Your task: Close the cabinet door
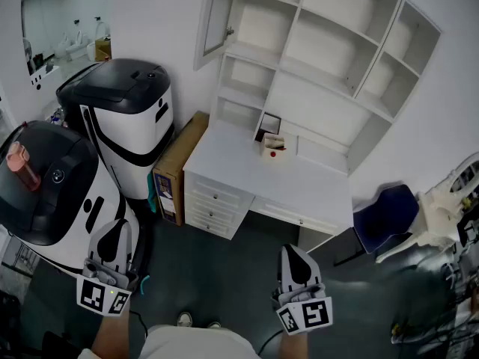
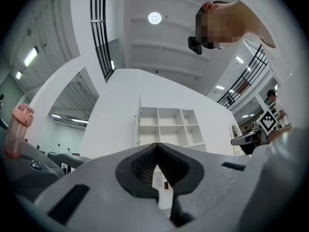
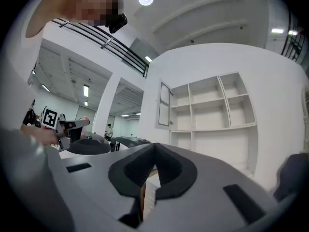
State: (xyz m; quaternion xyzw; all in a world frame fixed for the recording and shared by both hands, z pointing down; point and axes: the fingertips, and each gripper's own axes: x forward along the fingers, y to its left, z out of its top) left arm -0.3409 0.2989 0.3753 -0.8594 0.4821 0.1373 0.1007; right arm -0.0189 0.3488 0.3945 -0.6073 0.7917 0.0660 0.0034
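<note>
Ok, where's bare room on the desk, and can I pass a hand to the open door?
The desk top is bare left of the small box and along its front edge to the right. The space in front of the cabinet door, upper left, looks open. It is crowded left of the desk: a cardboard box and two machines.

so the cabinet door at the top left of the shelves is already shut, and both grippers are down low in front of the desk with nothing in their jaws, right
Not quite: the cabinet door stands open, swung out from the top left of the shelves, as the head view shows. The left gripper and right gripper are indeed low in front of the desk, jaws empty.
</note>
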